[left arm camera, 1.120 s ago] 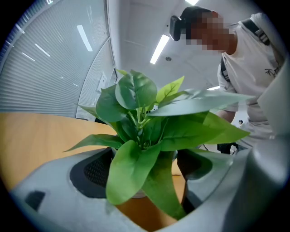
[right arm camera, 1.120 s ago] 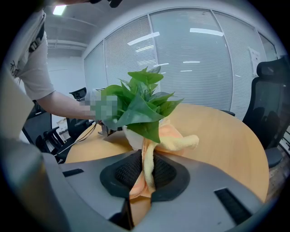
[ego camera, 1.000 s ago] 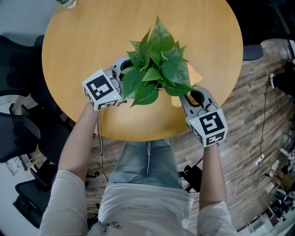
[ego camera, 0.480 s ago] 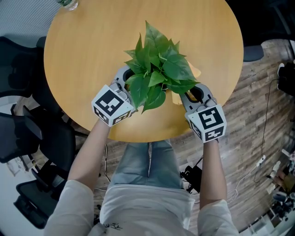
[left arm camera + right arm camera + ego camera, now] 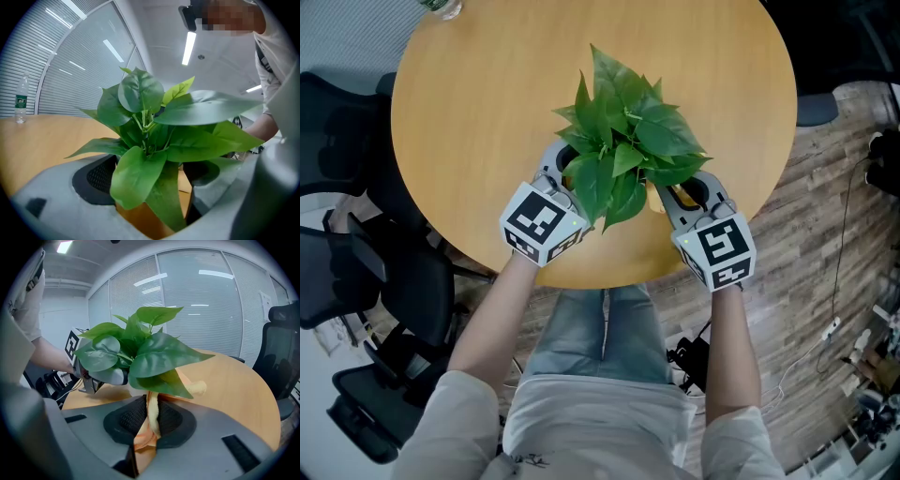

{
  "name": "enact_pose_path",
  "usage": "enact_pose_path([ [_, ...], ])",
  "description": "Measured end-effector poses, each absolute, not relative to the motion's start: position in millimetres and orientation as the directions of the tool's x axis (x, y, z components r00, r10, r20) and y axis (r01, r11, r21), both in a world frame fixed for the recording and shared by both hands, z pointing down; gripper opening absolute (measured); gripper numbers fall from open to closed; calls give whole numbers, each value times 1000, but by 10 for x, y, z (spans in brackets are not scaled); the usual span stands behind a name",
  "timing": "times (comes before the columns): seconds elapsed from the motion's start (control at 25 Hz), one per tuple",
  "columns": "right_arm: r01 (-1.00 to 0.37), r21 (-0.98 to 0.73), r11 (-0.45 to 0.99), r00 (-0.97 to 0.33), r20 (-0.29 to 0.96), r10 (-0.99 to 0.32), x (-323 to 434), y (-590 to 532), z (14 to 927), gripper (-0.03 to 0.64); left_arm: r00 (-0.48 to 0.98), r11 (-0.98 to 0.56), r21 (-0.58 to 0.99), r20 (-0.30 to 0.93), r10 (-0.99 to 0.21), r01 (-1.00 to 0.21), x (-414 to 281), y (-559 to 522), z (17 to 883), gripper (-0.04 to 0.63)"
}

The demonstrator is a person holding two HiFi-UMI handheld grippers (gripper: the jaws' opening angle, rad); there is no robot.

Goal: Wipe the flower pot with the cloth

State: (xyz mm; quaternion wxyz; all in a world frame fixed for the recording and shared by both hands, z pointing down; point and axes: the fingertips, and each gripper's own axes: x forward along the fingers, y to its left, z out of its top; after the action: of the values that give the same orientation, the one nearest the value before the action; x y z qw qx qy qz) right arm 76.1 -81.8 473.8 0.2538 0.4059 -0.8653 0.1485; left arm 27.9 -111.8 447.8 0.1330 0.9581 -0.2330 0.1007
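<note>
Left gripper view: the left gripper point(image 5: 151, 201) clamps its wide-set jaws on the orange flower pot point(image 5: 138, 219) at the near side of the table point(image 5: 459, 112). The right gripper point(image 5: 149, 427) pinches the soft cloth point(image 5: 152, 411). The pot is probably rigid and top-heavy, best held by its wall, below the leaves point(image 5: 140, 93).

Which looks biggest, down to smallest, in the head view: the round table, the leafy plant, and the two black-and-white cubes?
1. the round table
2. the leafy plant
3. the left cube and the right cube: these look about the same size, so I would not rank one above the other.
</note>
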Motion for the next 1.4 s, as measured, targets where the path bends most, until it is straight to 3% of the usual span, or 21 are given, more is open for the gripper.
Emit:
enact_pose_path([
  [0.76,-765,-73,639,-563,557,-610,612,-695,4769,45,786,-758,218,247,-566,-614,246,-1129,4497,460],
  [1.4,-835,-105,541,-512,511,-691,849,-715,4628,46,780,-767,176,266,-566,-617,152,-1069,4477,462],
])
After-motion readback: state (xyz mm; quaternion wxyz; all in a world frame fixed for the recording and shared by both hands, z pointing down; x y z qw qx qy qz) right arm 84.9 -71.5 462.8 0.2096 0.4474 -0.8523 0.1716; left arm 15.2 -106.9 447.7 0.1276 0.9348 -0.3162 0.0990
